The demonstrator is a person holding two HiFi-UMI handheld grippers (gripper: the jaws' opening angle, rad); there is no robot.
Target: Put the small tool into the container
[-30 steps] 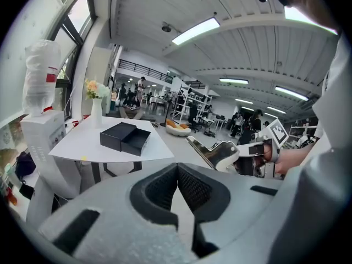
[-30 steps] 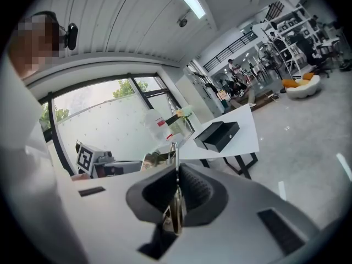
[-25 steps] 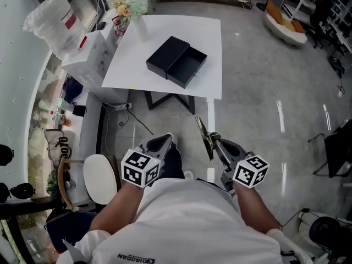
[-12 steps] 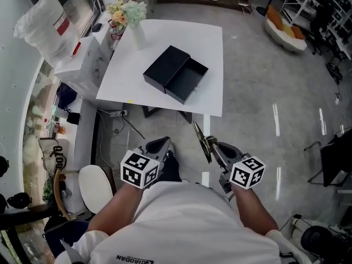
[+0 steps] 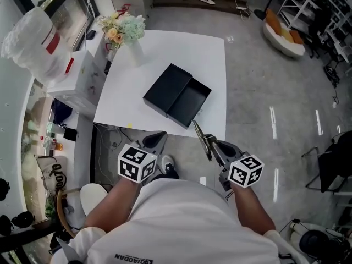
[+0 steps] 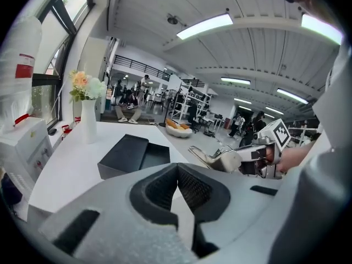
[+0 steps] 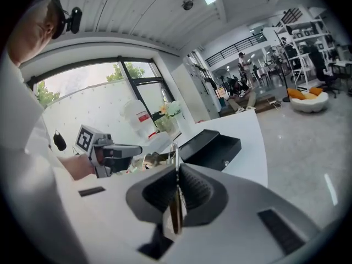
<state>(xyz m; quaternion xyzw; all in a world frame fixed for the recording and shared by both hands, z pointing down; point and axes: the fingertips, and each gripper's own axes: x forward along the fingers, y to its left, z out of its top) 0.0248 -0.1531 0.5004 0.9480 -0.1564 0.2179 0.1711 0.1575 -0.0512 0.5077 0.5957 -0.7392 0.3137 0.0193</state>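
Change against one second ago: the white table (image 5: 165, 54) and the black box (image 5: 165, 89) now lie much closer to both grippers. The table's near edge, then well ahead of the jaws, is now just ahead of them, and in the head view the tip of the small tool (image 5: 200, 137) overlaps that edge. The grip itself is unchanged. The white stool behind and left of the left gripper has slid toward the frame's bottom corner.

Right gripper (image 5: 212, 147): jaws pressed onto the small tool, a thin metal strip standing on edge between the pads and sticking out forward past the fingertips. The right gripper view confirms it: the strip (image 7: 176, 202) is pinched at the closed jaws of the right gripper (image 7: 176, 172).

Left gripper (image 5: 158, 136): jaws pressed together, nothing between them. Its own view shows the jaws of the left gripper (image 6: 177, 169) meeting at the tips.

The small tool is not yet in the box. The box's open tray (image 5: 190, 102) lies just beyond the strip's tip, ahead of the right gripper and slightly to its left. The closed half sits ahead of the left gripper.

Count:
- grippers: 2, side by side, held at the person's waist
- marker cubes: 2, one per gripper, left (image 5: 136, 163), right (image 5: 246, 170)
- small tool: 1
- black box: 1, in two joined halves
- white table: 1
- vase of flowers (image 5: 124, 32): 1, on the table's far corner, well ahead and left of the left gripper
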